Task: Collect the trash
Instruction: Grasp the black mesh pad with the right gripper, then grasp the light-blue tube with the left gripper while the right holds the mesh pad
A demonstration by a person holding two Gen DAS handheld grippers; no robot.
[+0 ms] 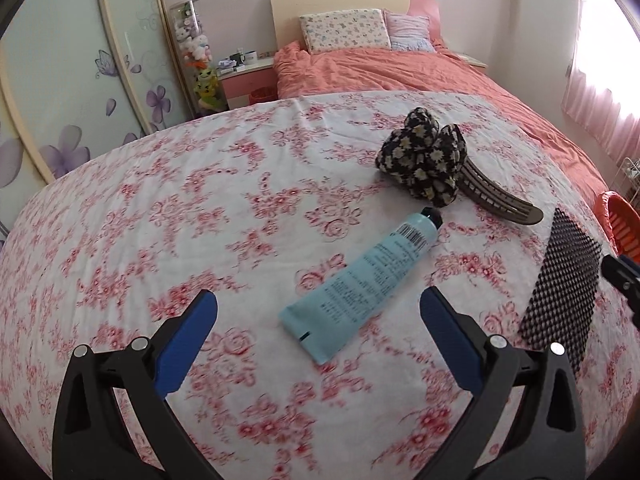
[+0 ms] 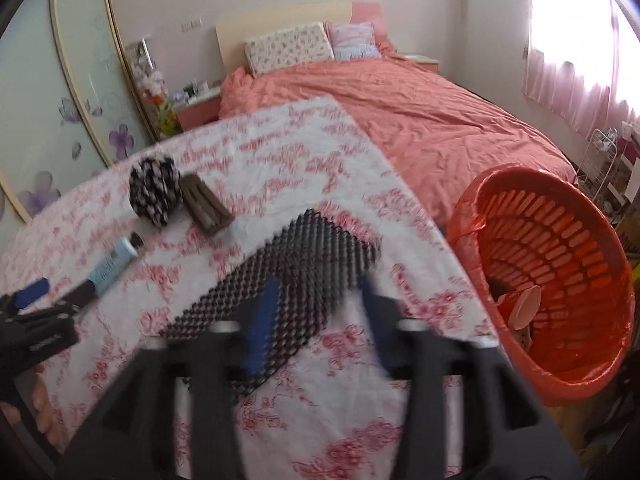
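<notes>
Left gripper (image 1: 318, 312): fingers spread, tube (image 1: 360, 280) lying between at 12 o'clock | Right gripper (image 2: 316, 300): fingers parted, nothing grasped, mesh mat (image 2: 280, 272) beneath | basket (image 2: 560, 372) seen at 3 o'clock

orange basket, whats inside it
Inside the orange basket lies a pink paper cup on its side, with some darker scraps beside it. A thin orange liner bag hangs over the rim. The bottom beneath the cup is hidden.

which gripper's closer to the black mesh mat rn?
Right. The right gripper is directly over the black mesh mat, jaws open. The left gripper is off to the mat's left, open around the blue tube.
</notes>
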